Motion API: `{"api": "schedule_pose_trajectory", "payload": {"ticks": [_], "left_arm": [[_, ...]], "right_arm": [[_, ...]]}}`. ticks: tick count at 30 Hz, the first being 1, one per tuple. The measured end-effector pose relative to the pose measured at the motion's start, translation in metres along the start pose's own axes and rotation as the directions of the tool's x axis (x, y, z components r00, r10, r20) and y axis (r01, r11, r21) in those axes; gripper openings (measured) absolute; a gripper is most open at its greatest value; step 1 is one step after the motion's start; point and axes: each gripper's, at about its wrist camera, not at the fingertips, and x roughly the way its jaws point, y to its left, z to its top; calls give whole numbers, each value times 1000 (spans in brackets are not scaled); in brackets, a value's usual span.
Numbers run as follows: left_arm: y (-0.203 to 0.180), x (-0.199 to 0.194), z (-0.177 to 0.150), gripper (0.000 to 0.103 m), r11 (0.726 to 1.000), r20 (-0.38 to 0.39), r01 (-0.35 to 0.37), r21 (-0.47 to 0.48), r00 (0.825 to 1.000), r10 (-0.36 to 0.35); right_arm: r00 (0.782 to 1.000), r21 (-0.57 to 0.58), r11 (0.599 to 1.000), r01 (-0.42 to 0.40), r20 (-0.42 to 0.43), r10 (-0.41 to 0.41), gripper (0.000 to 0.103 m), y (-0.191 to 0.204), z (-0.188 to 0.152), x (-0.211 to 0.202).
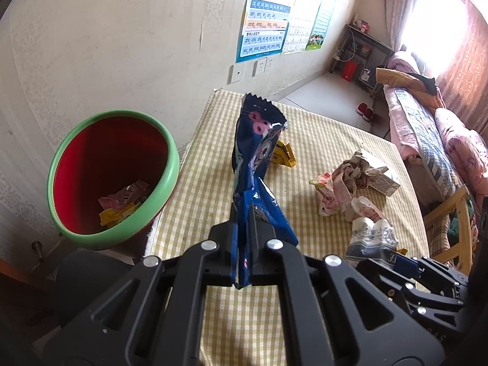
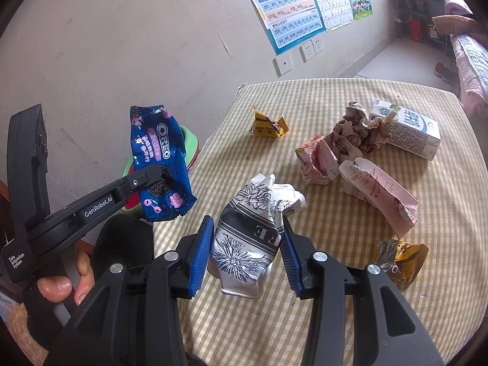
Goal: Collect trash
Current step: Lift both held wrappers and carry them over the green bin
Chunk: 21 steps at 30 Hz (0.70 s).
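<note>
My left gripper (image 1: 244, 213) is shut on a blue Oreo wrapper (image 1: 259, 152) and holds it upright above the table's left edge; the wrapper also shows in the right wrist view (image 2: 160, 158). A red bin with a green rim (image 1: 113, 238) stands left of the table, with wrappers inside. My right gripper (image 2: 247, 244) is open, its blue pads on either side of a crumpled black-and-white paper cup (image 2: 250, 238) on the checked tablecloth (image 2: 350, 305). I cannot tell whether the pads touch the cup.
On the table lie a yellow wrapper (image 2: 268, 123), crumpled brown paper (image 2: 353, 131), a white carton (image 2: 405, 128), pink paper bags (image 2: 378, 192) and a gold wrapper (image 2: 399, 259). A wall is behind, a sofa (image 1: 427, 128) to the right.
</note>
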Motion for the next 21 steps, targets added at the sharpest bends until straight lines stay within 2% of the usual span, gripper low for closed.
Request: {"api": "schedule_pose_trajectory", "payload": {"ticks": [21], "left_arm": [[27, 2, -1, 4, 998, -5, -7, -67, 1000, 7]], "right_arm": [[999, -48, 999, -14, -49, 11, 42, 23, -6, 18]]}}
